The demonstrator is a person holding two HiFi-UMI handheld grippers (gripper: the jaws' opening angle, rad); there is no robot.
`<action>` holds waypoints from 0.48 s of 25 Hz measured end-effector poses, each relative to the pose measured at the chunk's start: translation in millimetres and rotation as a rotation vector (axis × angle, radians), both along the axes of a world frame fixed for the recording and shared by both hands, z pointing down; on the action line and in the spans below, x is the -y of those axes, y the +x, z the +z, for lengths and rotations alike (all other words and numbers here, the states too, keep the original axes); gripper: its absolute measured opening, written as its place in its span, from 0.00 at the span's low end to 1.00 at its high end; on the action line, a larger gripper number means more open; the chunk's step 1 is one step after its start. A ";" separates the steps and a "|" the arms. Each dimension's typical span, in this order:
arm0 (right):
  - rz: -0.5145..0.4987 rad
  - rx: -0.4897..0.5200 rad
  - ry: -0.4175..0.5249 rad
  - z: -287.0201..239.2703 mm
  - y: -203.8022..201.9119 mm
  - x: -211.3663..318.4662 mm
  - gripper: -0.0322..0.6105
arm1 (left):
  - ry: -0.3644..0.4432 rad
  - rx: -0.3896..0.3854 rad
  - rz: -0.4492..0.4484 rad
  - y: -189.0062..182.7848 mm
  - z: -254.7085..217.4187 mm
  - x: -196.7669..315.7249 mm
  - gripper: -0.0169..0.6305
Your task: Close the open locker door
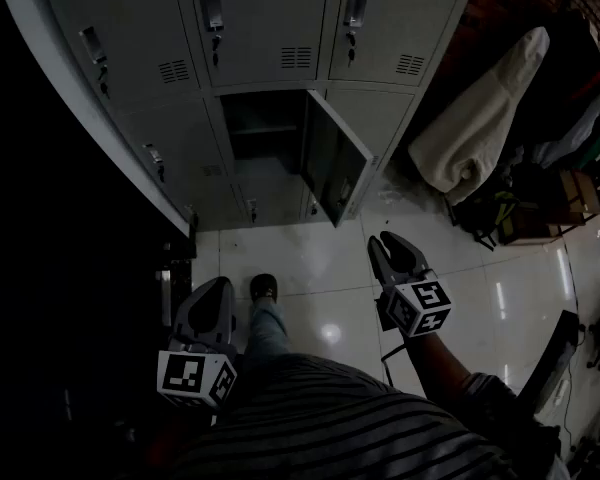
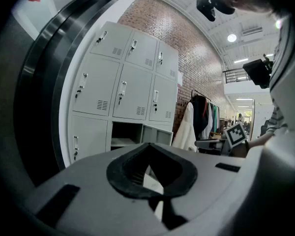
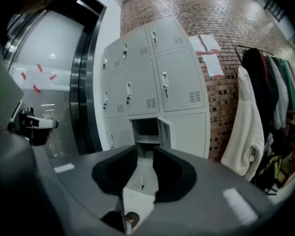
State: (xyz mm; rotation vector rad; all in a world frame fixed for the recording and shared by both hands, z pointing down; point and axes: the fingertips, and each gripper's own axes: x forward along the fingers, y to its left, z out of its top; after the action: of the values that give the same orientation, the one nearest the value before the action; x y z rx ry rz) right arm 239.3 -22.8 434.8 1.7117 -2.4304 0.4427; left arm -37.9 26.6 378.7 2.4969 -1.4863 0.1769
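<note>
The grey locker bank (image 1: 260, 28) stands ahead of me. One lower middle compartment (image 1: 263, 128) is open, and its door (image 1: 332, 158) swings out toward me on the right side. My left gripper (image 1: 212, 313) hangs low at the left, far from the lockers, its pads meeting at the tips with nothing between them. My right gripper (image 1: 392, 258) is held further forward, about a step short of the door, jaws apart and empty. The open compartment (image 3: 146, 131) and its door (image 3: 164, 129) show just above the right gripper (image 3: 145, 151). The left gripper (image 2: 148, 145) faces the same compartment (image 2: 124, 134).
A white coat (image 1: 480, 128) hangs on a rack right of the lockers, with bags (image 1: 520, 213) on the floor below it. A dark metal frame (image 1: 90, 118) borders the lockers at the left. The person's shoe (image 1: 264, 288) rests on the glossy tiles.
</note>
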 end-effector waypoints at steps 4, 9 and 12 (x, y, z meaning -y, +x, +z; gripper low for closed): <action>0.010 -0.082 -0.045 53.8 10.6 80.4 0.27 | -0.052 0.003 0.044 5.5 21.4 71.9 0.03; 0.053 -0.119 -0.162 125.8 33.1 153.0 0.32 | -0.076 0.037 0.131 18.2 37.2 165.6 0.03; 0.048 -0.151 -0.211 157.5 36.7 175.7 0.32 | -0.114 0.053 0.162 22.1 52.1 201.4 0.03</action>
State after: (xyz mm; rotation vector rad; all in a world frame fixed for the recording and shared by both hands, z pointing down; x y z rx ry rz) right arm 276.1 -198.5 592.4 1.6533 -2.1578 0.5338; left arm -15.9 -174.8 430.8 2.5371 -1.2542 0.3473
